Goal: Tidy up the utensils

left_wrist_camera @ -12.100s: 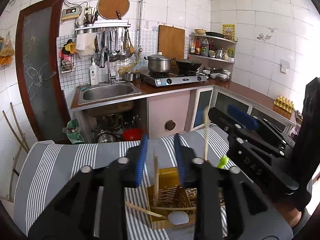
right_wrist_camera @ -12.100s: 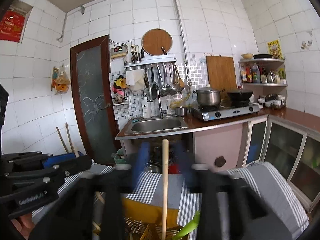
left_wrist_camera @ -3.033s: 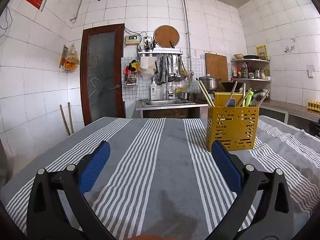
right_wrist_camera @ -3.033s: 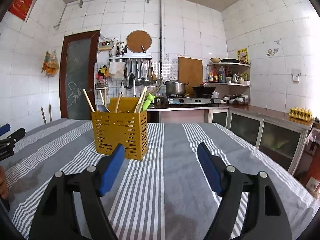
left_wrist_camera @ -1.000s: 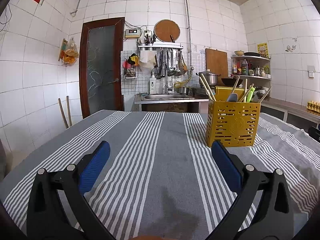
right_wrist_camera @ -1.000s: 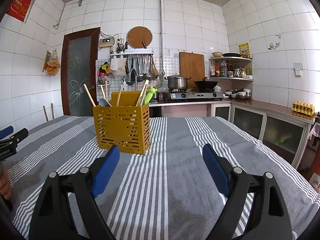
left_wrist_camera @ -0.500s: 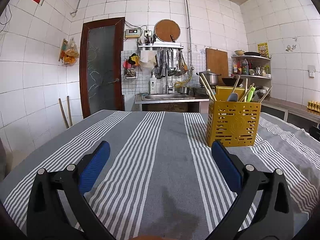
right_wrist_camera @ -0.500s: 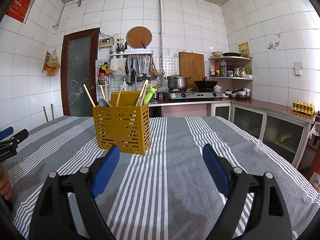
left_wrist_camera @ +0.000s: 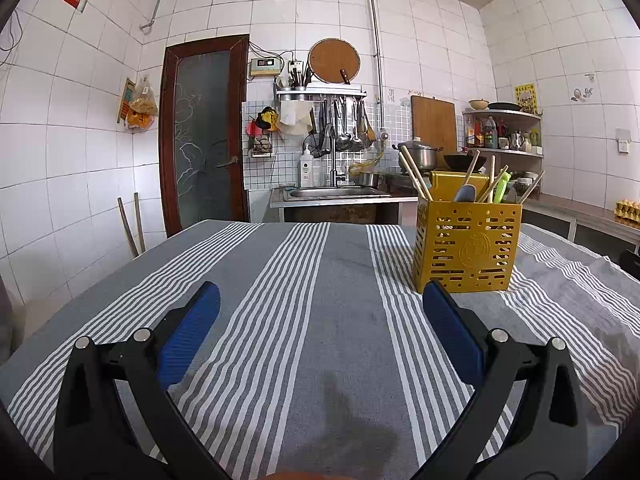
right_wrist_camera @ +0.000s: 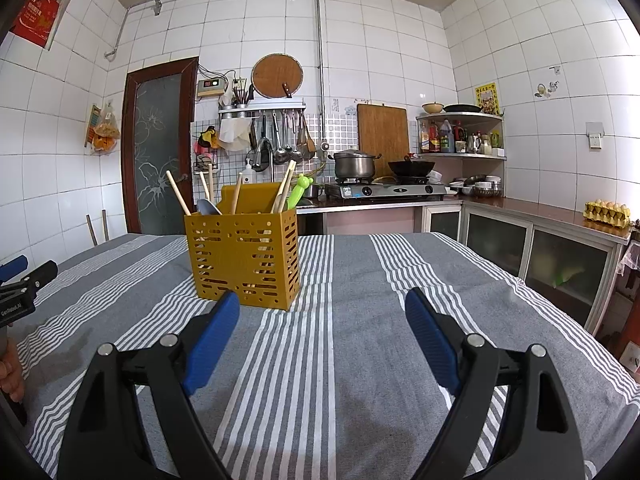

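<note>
A: Both grippers loose, nothing in them. Your left gripper (left_wrist_camera: 320,300) has its jaws spread wide over bare cloth, and your right gripper (right_wrist_camera: 322,304) is the same. Neither touches the caddy.

B: Where's the caddy?

A: Yellow caddy (left_wrist_camera: 466,246) stands upright on the striped cloth (left_wrist_camera: 312,280), ahead and right of your left gripper, ahead and left of your right one (right_wrist_camera: 244,258). Long axis of the utensils runs up out of the top. Chopsticks (right_wrist_camera: 178,193) lean outward, some left, some right. Green piece (right_wrist_camera: 298,190) tilts up to the right. Grey spoon (right_wrist_camera: 208,207) sits low at the left side in the right view.

B: Anything you can't read?

A: Lower ends of all utensils are hidden behind the perforated wall. Can't tell which compartment each sits in. How many chopsticks, can't count for sure. At the far left edge of the right view your left gripper is cut off, and a bit of your hand (right_wrist_camera: 10,374) shows below it.

B: Surroundings?

A: Sink (left_wrist_camera: 336,192) and hanging ladles (left_wrist_camera: 344,128) behind the table, stove (right_wrist_camera: 384,190) with pot (right_wrist_camera: 354,163) and wok (right_wrist_camera: 411,167), egg tray (right_wrist_camera: 606,213) on the counter at right, door (left_wrist_camera: 204,132) at left. Cloth between the grippers and the caddy is bare.
</note>
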A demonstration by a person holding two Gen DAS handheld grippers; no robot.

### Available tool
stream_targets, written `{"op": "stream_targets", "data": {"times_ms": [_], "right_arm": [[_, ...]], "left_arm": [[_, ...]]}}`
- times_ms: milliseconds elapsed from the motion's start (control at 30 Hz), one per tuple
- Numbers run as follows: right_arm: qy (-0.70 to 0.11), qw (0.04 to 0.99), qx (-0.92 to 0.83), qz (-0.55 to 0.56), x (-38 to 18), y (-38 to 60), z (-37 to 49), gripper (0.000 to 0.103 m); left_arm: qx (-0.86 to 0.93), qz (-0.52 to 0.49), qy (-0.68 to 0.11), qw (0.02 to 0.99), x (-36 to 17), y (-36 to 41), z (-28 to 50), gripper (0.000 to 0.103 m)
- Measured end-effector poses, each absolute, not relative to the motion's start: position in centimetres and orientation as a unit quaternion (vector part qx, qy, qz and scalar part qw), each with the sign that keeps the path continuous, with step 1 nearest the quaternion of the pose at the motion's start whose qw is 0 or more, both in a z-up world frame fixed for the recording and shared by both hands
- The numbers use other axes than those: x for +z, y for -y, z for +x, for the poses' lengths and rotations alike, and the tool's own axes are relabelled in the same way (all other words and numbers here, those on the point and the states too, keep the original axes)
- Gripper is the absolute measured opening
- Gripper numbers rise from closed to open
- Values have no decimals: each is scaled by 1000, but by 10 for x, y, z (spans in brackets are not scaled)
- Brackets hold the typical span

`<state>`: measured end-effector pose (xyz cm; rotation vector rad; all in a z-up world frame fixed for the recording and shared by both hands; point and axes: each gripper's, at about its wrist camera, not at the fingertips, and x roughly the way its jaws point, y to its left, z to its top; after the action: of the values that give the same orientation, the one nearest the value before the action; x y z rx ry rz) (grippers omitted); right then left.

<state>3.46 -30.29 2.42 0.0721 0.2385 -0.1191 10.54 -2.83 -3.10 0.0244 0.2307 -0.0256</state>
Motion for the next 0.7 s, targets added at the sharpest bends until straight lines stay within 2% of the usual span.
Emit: {"op": "stream_targets", "data": {"times_ms": [700], "right_arm": [[-120,990,-60,36,23,303,35,83]], "left_arm": [[-12,13,-117,993,-33,29,106,98]]}}
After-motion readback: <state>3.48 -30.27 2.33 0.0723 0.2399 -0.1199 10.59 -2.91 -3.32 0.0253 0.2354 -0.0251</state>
